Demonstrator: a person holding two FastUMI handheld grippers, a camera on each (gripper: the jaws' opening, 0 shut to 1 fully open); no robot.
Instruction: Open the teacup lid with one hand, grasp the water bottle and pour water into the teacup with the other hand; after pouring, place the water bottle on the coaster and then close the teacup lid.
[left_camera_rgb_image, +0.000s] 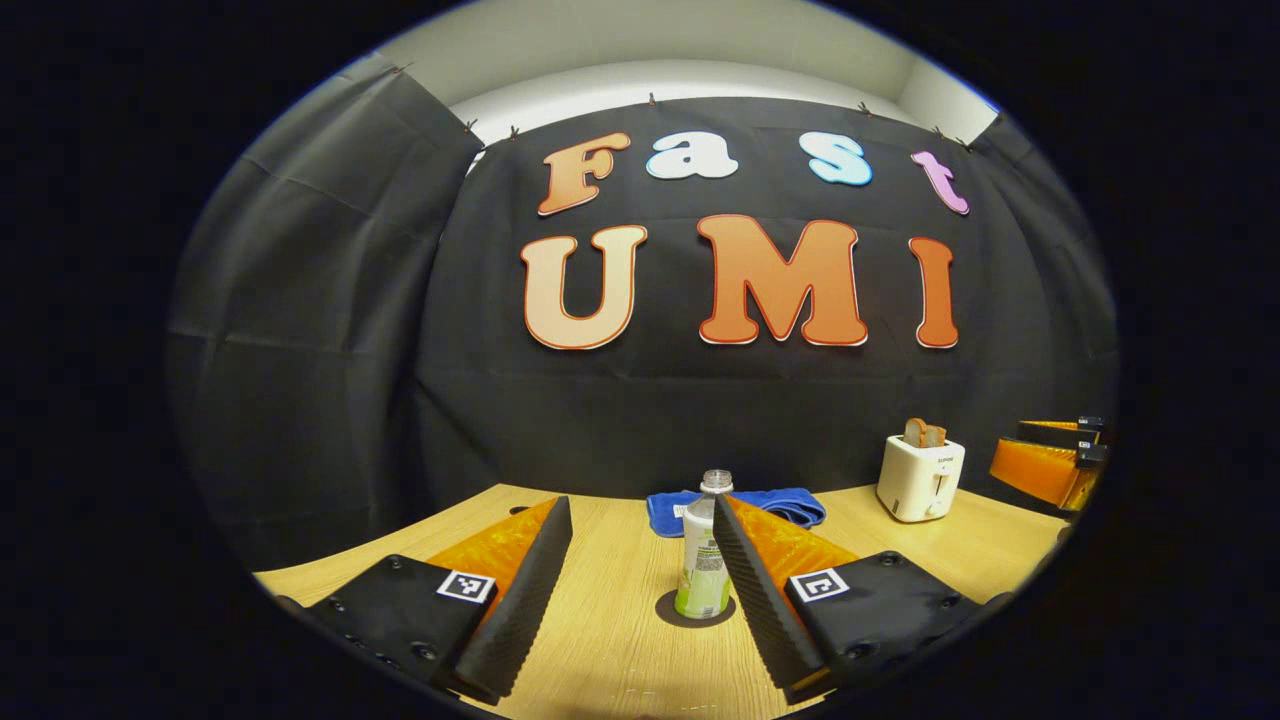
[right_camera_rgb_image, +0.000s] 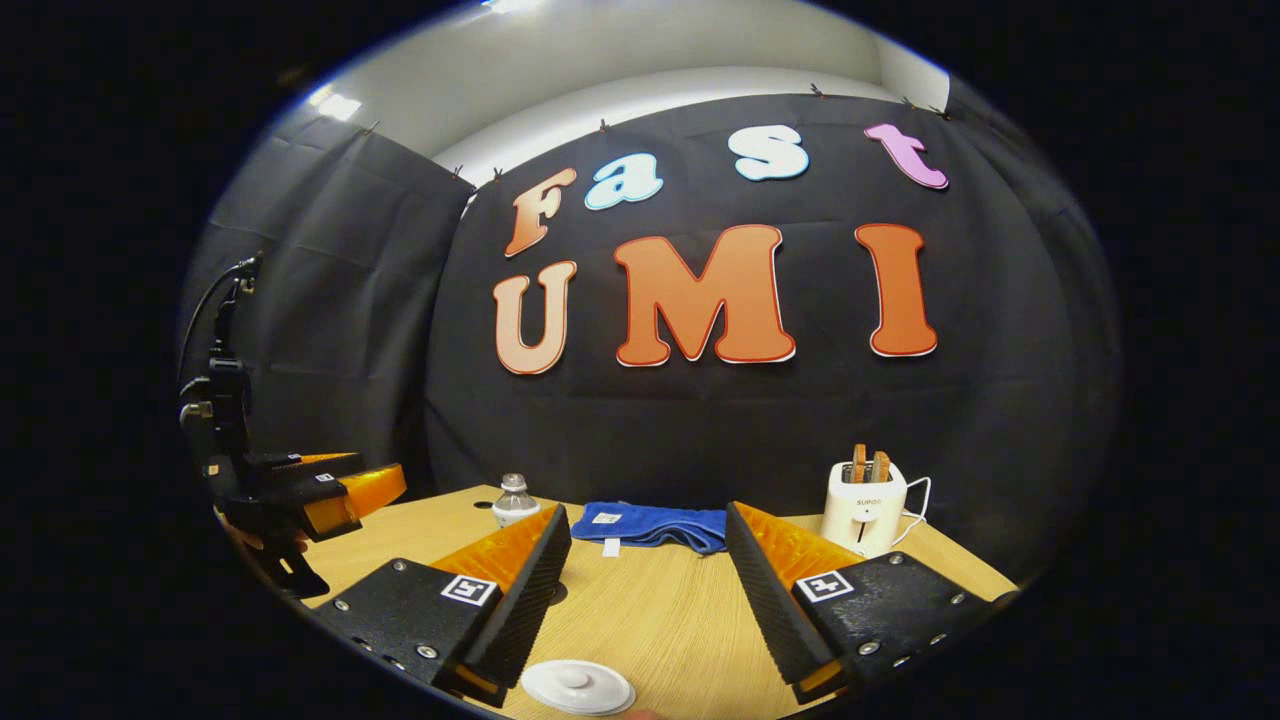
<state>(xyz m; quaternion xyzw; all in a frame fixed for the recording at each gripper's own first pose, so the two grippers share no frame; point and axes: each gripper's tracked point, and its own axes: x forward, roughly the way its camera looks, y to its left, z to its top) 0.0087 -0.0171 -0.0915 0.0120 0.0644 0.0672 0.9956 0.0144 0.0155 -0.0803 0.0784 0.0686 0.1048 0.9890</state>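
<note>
Booth: wooden table (left_camera_rgb_image: 620, 640) in front of a black cloth wall; we use the water bottle (left_camera_rgb_image: 703, 560) as our landmark.
Water bottle: we see it upright on a dark round coaster (left_camera_rgb_image: 668, 610), uncapped as far as we can tell, holding some liquid under a pale label.
Left gripper (left_camera_rgb_image: 640, 580): released, jaws wide apart, empty; the bottle stands just ahead, close by 1 finger, not touching that we can see.
Right gripper (right_camera_rgb_image: 645, 590): released and empty, well to the right of the bottle.
Teacup lid (right_camera_rgb_image: 577, 687): white, round, with a small central knob, right of the bottle and below the right gripper's fingers; the cup under it is hidden.
Handling: we judge the bottle light, thin-walled, smooth, likely to dent; take it mid-body on the label. The lid looks hard and breakable; pinch the knob.
Behind the bottle: blue towel (left_camera_rgb_image: 790, 503); toaster (left_camera_rgb_image: 918, 478) further right.
</note>
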